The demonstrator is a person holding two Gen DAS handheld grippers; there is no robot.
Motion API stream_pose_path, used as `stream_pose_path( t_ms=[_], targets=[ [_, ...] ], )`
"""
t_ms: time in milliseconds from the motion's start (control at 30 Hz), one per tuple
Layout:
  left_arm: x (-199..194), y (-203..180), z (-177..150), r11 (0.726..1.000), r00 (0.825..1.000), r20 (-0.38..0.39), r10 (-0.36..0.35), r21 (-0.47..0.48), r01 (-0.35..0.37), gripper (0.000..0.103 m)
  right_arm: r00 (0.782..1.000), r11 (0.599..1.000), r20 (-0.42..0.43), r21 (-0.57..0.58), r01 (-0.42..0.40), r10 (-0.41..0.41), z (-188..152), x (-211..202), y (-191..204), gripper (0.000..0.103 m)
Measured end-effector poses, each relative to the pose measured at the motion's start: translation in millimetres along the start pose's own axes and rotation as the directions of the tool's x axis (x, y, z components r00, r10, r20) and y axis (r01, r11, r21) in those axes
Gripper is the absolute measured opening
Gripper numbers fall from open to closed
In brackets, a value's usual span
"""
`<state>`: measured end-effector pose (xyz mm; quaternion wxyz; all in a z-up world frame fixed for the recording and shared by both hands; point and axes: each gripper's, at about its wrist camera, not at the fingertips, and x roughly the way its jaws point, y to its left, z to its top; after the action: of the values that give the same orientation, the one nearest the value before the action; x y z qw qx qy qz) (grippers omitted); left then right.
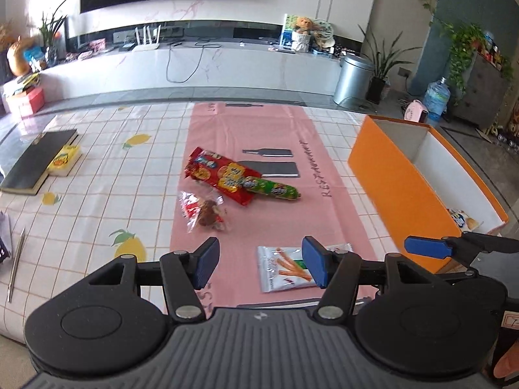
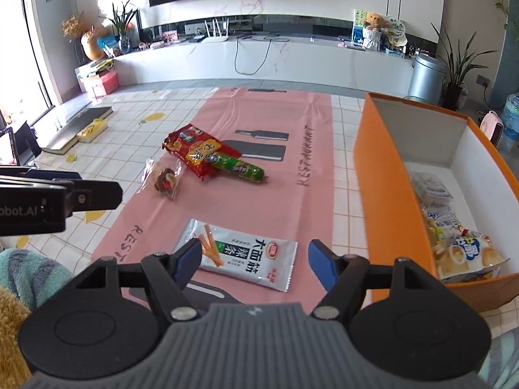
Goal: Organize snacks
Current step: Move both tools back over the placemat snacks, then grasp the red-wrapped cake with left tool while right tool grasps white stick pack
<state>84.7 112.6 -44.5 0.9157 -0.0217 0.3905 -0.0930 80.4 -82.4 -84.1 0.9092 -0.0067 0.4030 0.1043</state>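
Observation:
A white snack packet (image 2: 246,254) with orange sticks printed on it lies on the pink mat, just ahead of my open, empty right gripper (image 2: 256,264); it also shows in the left wrist view (image 1: 282,269). My left gripper (image 1: 261,264) is open and empty above the mat's near end. Farther off lie a red snack bag (image 1: 217,176) (image 2: 198,152), a green sausage (image 1: 275,189) (image 2: 241,168) resting on it, and a clear-wrapped snack (image 1: 204,212) (image 2: 165,178). The orange box (image 1: 405,175) (image 2: 389,194) at right holds several snack bags (image 2: 454,236).
A black book (image 1: 37,162) with a yellow item (image 1: 65,159) beside it lies at the table's far left. A metal pen (image 1: 16,264) lies at the left edge. The right gripper's finger (image 1: 428,248) shows by the box; the left gripper's side (image 2: 58,201) shows at left.

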Motion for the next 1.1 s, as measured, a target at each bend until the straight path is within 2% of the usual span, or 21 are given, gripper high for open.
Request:
stream_pose_path(
  t_ms=[133, 300, 467, 567, 733, 867, 967, 1100],
  targets=[
    [7, 28, 1, 0.996, 0.999, -0.014, -0.033, -0.080, 0.032, 0.069, 0.999, 1.000, -0.041, -0.006, 0.018, -0.018, 8, 18, 13, 0.070],
    [16, 60, 3, 0.989, 0.998, -0.031, -0.052, -0.141, 0.048, 0.069, 0.992, 1.000, -0.125, -0.008, 0.021, -0.022, 16, 48, 30, 0.075],
    [27, 92, 3, 0.976, 0.992, -0.068, -0.108, -0.195, 0.093, 0.069, 0.973, 0.999, -0.224, -0.026, 0.045, -0.050, 16, 79, 44, 0.086],
    [36, 108, 3, 0.973, 0.988, -0.091, -0.128, -0.203, 0.108, 0.069, 0.959, 0.997, -0.272, -0.030, 0.070, -0.075, 12, 93, 49, 0.087],
    [50, 129, 1, 0.974, 0.984, -0.122, -0.132, -0.201, 0.106, 0.069, 0.940, 0.997, -0.333, 0.006, 0.079, -0.073, 9, 109, 49, 0.087],
    [59, 139, -1, 0.977, 0.980, -0.146, -0.136, -0.187, 0.107, 0.069, 0.936, 0.994, -0.339, 0.007, 0.106, -0.098, 6, 118, 54, 0.087],
    [63, 145, -2, 0.978, 0.978, -0.156, -0.136, -0.180, 0.108, 0.069, 0.941, 0.991, -0.309, -0.044, 0.128, -0.136, 8, 122, 63, 0.079],
    [71, 149, -3, 0.979, 0.975, -0.178, -0.132, -0.176, 0.101, 0.069, 0.953, 0.990, -0.273, -0.075, 0.117, -0.133, 16, 130, 64, 0.075]
  ],
)
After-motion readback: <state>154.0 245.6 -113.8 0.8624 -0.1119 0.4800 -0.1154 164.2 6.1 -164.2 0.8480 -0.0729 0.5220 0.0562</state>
